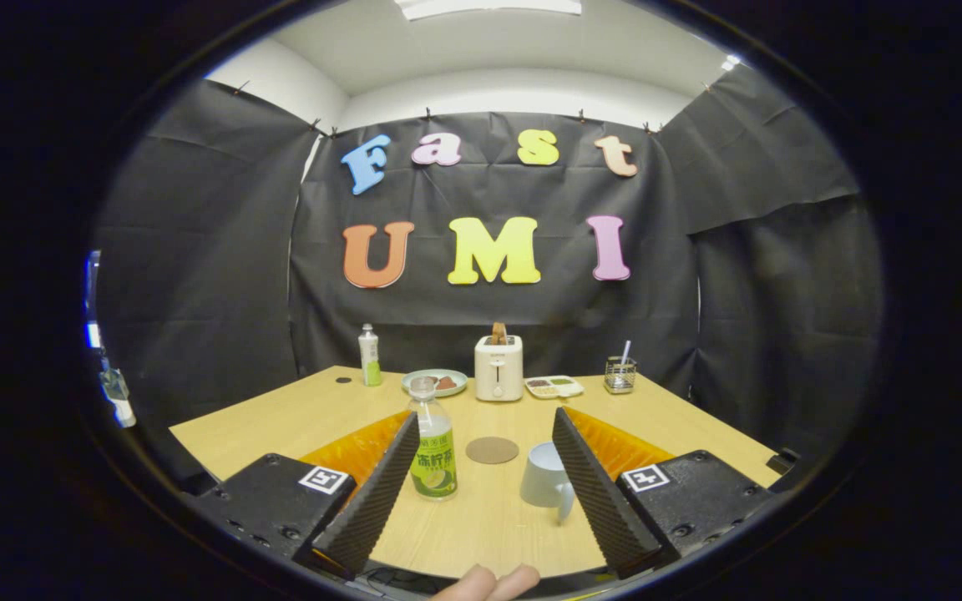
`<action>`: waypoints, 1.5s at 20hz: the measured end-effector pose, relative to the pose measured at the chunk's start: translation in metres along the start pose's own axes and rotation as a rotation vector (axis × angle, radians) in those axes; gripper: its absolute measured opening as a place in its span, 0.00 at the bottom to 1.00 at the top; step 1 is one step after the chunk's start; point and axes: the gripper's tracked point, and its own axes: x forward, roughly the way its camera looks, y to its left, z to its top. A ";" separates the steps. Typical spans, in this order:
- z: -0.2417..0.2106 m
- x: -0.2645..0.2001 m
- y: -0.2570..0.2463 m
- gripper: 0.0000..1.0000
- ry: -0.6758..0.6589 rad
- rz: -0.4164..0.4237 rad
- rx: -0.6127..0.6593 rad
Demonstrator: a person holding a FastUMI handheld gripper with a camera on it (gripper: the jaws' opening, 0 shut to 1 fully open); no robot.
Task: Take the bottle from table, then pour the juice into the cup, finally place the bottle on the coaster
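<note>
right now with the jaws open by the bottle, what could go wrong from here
1. The bottle looks uncapped and stands close to the left finger of the open gripper; a sideways nudge could tip it and spill juice.
2. The cup sits against the right finger, so closing or advancing may push it.
3. The coaster lies between bottle and cup, a tight spot for set-down.

At the far edge of your wooden table (281,417) stands a white toaster (498,368) with bread in its slot. Left of it you have a plate (434,381) and a second bottle (370,356); right, a compartment tray (554,386) and wire holder (620,375).
</note>
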 end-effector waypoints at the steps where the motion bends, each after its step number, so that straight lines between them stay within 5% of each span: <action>1: -0.004 0.003 0.002 1.00 0.004 0.004 0.005; 17: -0.061 0.091 0.063 1.00 0.100 0.080 -0.024; 30: -0.066 0.168 0.065 0.96 0.106 -0.009 -0.001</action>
